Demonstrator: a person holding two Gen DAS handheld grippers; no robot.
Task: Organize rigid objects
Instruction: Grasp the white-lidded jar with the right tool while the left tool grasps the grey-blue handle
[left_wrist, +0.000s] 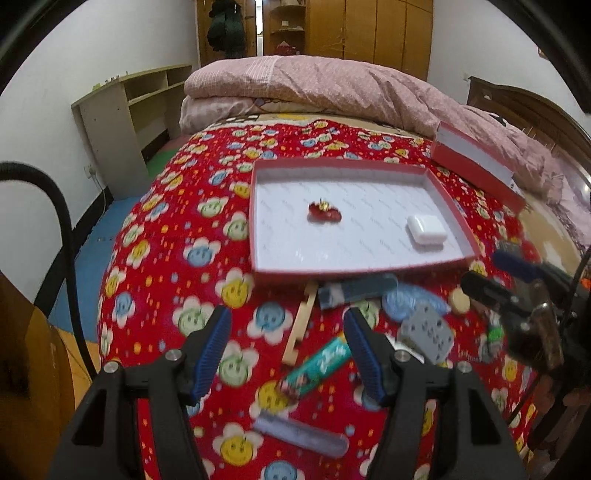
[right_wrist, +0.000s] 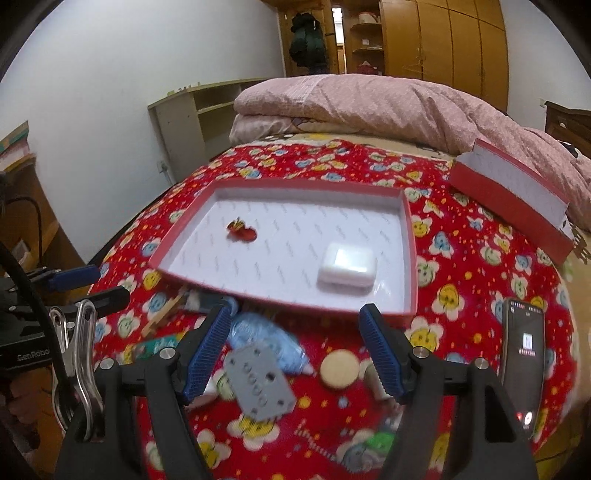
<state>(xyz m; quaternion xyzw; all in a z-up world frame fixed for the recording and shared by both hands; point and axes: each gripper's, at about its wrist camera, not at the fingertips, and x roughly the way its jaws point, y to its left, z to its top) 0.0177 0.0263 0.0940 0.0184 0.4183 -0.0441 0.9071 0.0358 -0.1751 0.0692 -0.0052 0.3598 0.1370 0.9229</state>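
A shallow red box with a white floor (left_wrist: 280, 236) (right_wrist: 410, 258) lies on the flowered bedspread. It holds a small red trinket (left_wrist: 324, 213) (right_wrist: 242, 230) and a white case (left_wrist: 426, 229) (right_wrist: 347, 267). In front of the box lies a heap: a grey holed plate (left_wrist: 428, 332) (right_wrist: 260, 384), a blue oval piece (left_wrist: 402, 301) (right_wrist: 258, 332), a round tan disc (left_wrist: 460, 301) (right_wrist: 340, 369), a wooden strip (left_wrist: 301, 325), a teal packet (left_wrist: 317, 367) and a grey bar (left_wrist: 301, 435). My left gripper (left_wrist: 287, 341) hangs open above the strip and packet. My right gripper (right_wrist: 295, 345) is open over the grey plate.
The box's red lid (left_wrist: 476, 162) (right_wrist: 513, 199) leans at the back right beside a folded pink quilt (left_wrist: 332, 85). A black phone (right_wrist: 522, 362) lies at the right. A metal clip (right_wrist: 79, 354) hangs at the left. Shelves (left_wrist: 122, 110) stand beyond the bed's left edge.
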